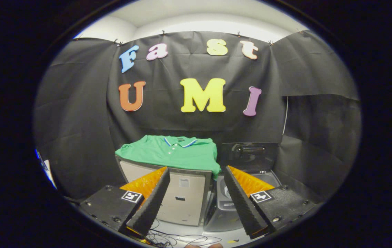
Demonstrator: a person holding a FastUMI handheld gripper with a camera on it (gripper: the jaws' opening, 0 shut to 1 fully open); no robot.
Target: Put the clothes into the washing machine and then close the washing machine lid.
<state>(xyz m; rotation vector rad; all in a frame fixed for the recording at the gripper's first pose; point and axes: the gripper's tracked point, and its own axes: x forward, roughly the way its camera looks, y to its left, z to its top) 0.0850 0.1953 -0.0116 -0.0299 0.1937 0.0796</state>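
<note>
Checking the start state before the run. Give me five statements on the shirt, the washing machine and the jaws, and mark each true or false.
1. A folded green polo shirt lies on top of the grey box-shaped unit. True.
2. The washing machine lid is shut. False: it stands raised behind the open washing machine.
3. The gripper has its jaws open, holding nothing. True.
4. The shirt is already inside the washing machine. False: it rests on the unit beside the machine.
5. The jaws are clamped on the shirt's collar. False: the shirt lies beyond them, untouched.
</note>
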